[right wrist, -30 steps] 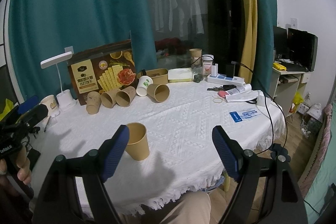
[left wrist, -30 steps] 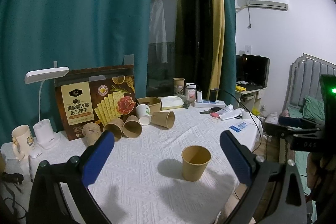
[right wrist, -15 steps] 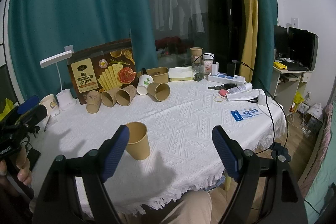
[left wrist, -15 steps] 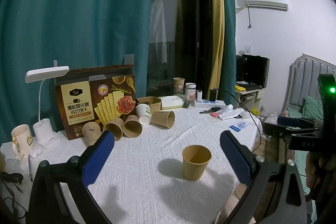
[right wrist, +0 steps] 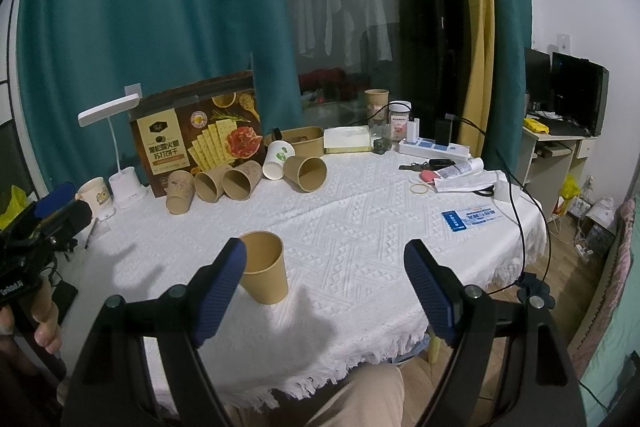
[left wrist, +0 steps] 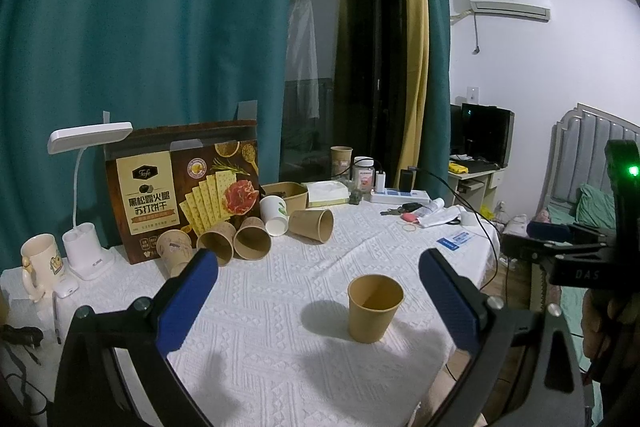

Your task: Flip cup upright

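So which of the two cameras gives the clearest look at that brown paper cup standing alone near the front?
The left wrist view: the brown paper cup stands unobstructed between the open fingers. In the right wrist view, the cup is partly hidden behind one blue finger.

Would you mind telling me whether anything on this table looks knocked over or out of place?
Yes: several paper cups lie tipped on their sides by the cracker box, and one sits upside down. The near cup stands upright.
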Motion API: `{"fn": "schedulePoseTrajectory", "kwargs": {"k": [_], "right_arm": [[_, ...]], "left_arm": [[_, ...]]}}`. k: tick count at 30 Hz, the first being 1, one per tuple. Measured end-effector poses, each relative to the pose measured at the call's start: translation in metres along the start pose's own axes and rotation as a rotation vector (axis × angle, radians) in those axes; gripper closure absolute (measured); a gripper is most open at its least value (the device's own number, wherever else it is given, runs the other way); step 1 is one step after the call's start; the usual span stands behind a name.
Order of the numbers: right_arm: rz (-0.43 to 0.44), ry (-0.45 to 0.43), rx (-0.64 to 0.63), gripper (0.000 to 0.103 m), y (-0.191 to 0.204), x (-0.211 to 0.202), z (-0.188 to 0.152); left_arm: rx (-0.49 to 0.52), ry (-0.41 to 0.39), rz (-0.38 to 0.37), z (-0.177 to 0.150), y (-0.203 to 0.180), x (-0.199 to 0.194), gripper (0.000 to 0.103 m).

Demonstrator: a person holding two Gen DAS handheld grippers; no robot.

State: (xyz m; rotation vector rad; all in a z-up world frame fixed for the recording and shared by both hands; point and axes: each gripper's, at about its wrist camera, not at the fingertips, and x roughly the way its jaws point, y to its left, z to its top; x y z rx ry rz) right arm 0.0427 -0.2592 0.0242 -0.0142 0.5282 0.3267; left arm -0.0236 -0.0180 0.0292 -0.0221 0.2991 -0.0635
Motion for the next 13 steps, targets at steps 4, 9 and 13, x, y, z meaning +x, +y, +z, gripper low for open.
{"fn": "schedulePoseTrajectory", "kwargs": {"k": [4,9,13], "right_arm": [[-0.001,0.001,0.001,0.024,0.0001,-0.0001,0.0002],[-0.001,0.000,0.001,0.024,0.0008,0.0001,-0.0006],[-0.001,0.003,-0.001,0.024,0.0015,0.0004,-0.0012]], "left_arm": [[0.001,-0.001,0.001,-0.0009,-0.0006,-0.0008,0.002],[0.000,0.001,-0.001,-0.0027,-0.0018,-0.0017,0.002],[0.002,-0.005,-0.008,-0.0050,-0.0052,-0.0027,0.002]]}}
